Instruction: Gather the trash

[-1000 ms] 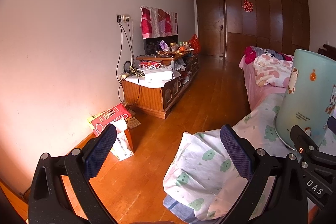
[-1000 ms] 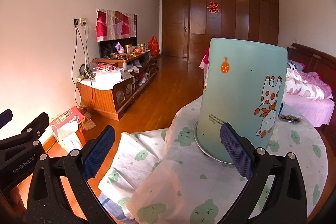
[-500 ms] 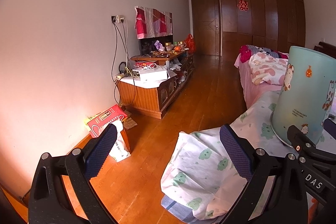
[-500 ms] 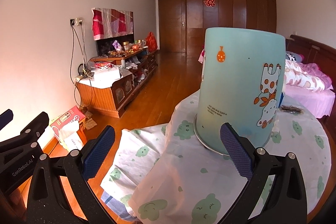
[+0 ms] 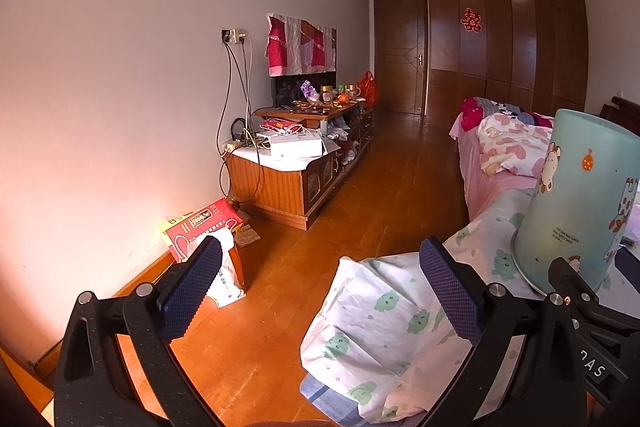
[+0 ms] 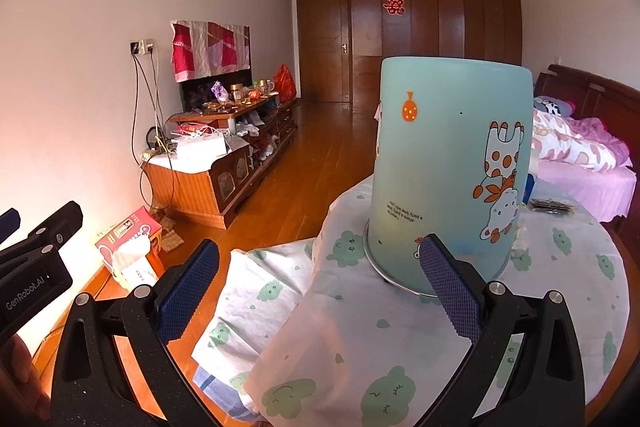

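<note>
Bin [image 6: 448, 167], pale blue with cartoon prints, stands upside down on the worktop [image 6: 568, 287], which is draped in a white cloth [image 6: 320, 327] with green faces. A metal ring circles the bin's lower edge. Right gripper [image 6: 320, 287] hangs just in front of the bin, jaws spread wide, empty. Left gripper [image 5: 320, 291] sits left of the bin, out past the cloth's drooping corner, jaws likewise released and gripping nothing. Small dark item lies on the cloth right of the bin; too small to identify. Bed [image 6: 580, 155] behind the bin; cabinet [image 6: 208, 179] well left of it, by the wall.
</note>
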`<action>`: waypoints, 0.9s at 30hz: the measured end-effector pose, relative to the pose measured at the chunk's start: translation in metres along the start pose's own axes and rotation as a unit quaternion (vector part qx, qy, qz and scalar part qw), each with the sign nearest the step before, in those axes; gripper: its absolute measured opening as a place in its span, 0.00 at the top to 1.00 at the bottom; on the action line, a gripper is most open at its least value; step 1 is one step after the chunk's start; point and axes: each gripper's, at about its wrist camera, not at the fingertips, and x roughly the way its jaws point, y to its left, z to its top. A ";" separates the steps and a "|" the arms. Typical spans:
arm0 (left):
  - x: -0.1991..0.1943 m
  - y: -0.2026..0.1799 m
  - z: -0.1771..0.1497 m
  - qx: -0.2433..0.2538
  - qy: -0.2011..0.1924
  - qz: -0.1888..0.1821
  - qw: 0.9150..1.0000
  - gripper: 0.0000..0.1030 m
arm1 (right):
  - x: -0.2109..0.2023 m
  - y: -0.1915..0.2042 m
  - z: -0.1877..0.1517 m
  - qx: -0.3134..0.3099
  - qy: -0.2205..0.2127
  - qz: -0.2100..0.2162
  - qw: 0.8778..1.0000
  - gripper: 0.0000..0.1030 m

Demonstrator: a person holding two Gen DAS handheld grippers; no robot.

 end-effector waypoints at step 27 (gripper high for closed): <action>0.006 0.001 -0.001 0.006 0.007 0.009 1.000 0.06 | -0.005 0.001 -0.001 0.004 0.001 0.000 1.000 0.05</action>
